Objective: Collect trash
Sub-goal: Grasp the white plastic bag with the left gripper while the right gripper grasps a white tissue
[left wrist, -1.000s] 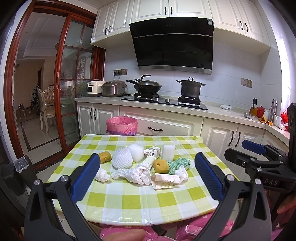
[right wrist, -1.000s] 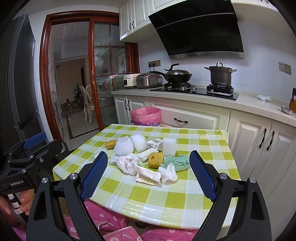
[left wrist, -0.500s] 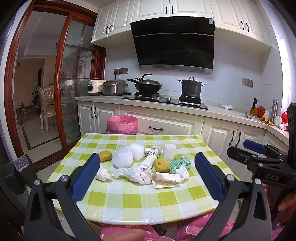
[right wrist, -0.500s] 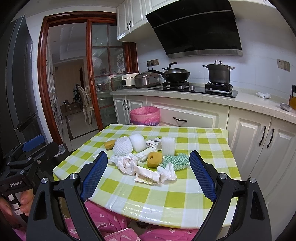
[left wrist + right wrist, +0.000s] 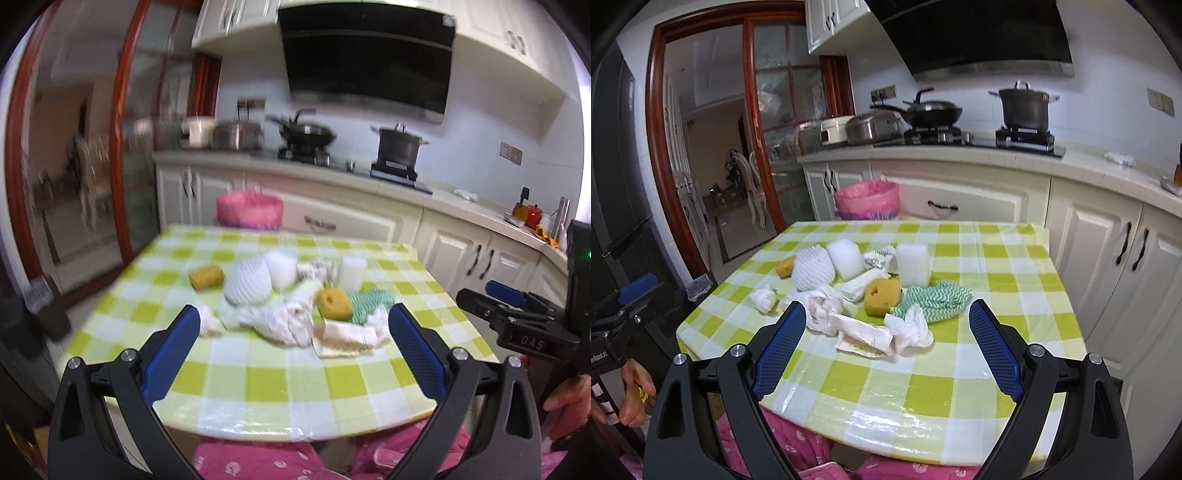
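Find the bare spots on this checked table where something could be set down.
Free: the near strip of the green-checked table, in front of the crumpled white paper wrapper; the right side beyond the green zigzag cloth; the far strip toward the pink-lined bin. Crowded: the middle-left cluster around the yellow sponge.

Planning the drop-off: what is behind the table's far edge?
A bin with a pink liner stands beyond the table, before white cabinets. Its base and contents are hidden.

Left wrist view smeared by motion blur, pink bin point(image 5: 249, 211) half hidden behind the bench point(image 5: 258, 384), small sponge point(image 5: 785, 266) partly behind foam net point(image 5: 812, 269), counter items too small to tell
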Demonstrator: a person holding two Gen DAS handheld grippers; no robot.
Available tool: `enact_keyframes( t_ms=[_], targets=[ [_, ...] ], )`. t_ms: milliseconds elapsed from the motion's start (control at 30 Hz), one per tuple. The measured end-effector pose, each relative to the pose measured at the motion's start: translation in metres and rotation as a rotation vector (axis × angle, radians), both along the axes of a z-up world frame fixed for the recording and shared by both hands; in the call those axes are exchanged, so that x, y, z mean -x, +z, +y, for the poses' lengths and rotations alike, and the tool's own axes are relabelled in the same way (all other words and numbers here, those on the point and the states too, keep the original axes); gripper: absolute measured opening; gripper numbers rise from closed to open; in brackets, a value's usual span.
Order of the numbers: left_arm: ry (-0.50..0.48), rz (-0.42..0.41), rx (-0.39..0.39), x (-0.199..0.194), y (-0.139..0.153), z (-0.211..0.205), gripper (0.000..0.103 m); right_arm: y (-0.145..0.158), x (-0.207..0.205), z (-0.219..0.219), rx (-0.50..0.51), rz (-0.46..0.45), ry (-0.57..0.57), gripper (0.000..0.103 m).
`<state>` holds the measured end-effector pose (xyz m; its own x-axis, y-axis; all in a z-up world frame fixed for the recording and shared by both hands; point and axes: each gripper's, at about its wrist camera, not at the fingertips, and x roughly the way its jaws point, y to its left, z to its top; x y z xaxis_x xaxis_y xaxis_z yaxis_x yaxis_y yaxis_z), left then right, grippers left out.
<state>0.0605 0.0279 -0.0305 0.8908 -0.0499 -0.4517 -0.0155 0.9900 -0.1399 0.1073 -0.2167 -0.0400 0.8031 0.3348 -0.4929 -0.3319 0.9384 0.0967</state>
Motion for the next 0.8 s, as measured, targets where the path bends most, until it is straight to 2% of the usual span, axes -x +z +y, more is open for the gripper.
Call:
enact_keyframes(
  t_ms=[133, 300, 433, 533, 600, 667, 767, 800],
  targets=[
    [0.065, 0.076, 0.054, -0.026, -0.026, 0.023, 0.099, -0.016, -0.019, 0.002, -0.010, 0.041, -0.018, 0.085],
    [0.173, 0.140, 0.027, -0.063, -0.061, 0.054, 0.099, -0.043, -0.043, 0.009, -0.006, 0.102, -0.052, 0.085],
    [0.222, 0.209, 0.001, -0.095, -0.087, 0.074, 0.098, -0.065, -0.071, 0.007, -0.006, 0.159, -0.082, 0.085],
    [0.260, 0.262, 0.029, -0.117, -0.102, 0.092, 0.098, -0.079, -0.099, 0.005, -0.008, 0.201, -0.080, 0.085],
    [0.305, 0.262, 0.051, -0.127, -0.108, 0.101, 0.098, -0.086, -0.110, 0.006, -0.013, 0.221, -0.077, 0.082],
    [0.344, 0.265, 0.035, -0.134, -0.112, 0.105, 0.098, -0.094, -0.123, 0.008, -0.021, 0.252, -0.082, 0.078],
    [0.347, 0.304, -0.036, -0.148, -0.118, 0.106, 0.098, -0.106, -0.143, 0.009, -0.038, 0.302, -0.096, 0.074],
    [0.336, 0.318, -0.048, -0.151, -0.121, 0.106, 0.098, -0.110, -0.147, 0.009, -0.042, 0.316, -0.095, 0.069]
  ],
)
